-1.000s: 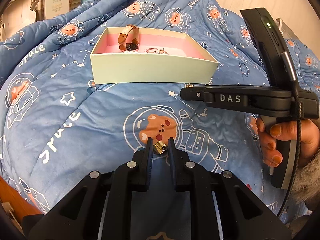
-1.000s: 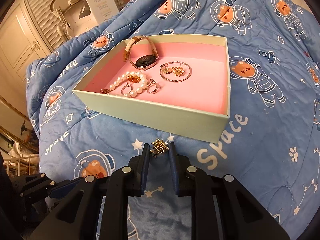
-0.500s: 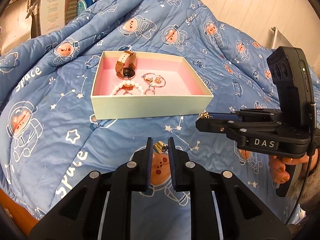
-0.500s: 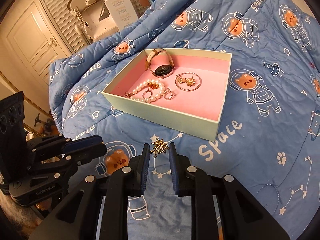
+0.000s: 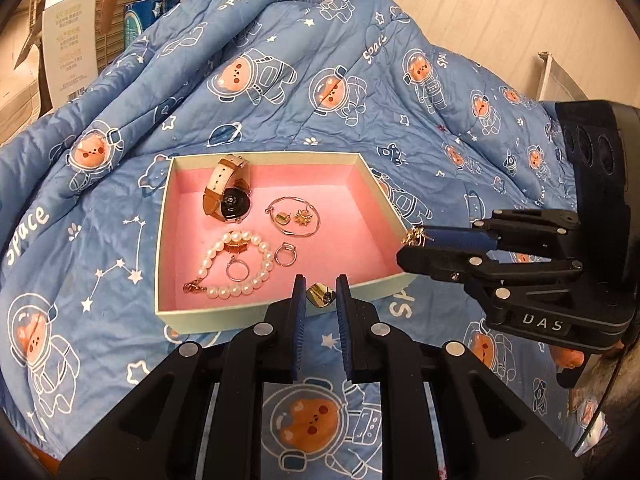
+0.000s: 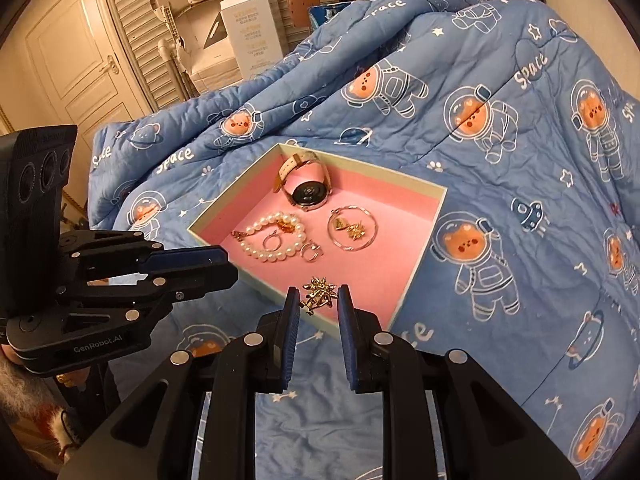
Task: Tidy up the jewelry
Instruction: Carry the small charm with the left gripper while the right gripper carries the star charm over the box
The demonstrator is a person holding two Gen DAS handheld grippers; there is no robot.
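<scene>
A pale green box with a pink floor lies on the blue quilt. It holds a watch, a pearl bracelet, rings and a thin bangle with charms. My left gripper is shut on a small gold heart earring above the box's near wall. My right gripper is shut on a gold spiky star earring above the box's near right corner.
The blue astronaut-bear quilt covers the bed. White cartons stand behind it, with a door at the left. The left gripper's body shows in the right wrist view.
Both grippers have risen from the quilt and moved toward the box, each carrying its earring. They now hang over the box's near edge.
</scene>
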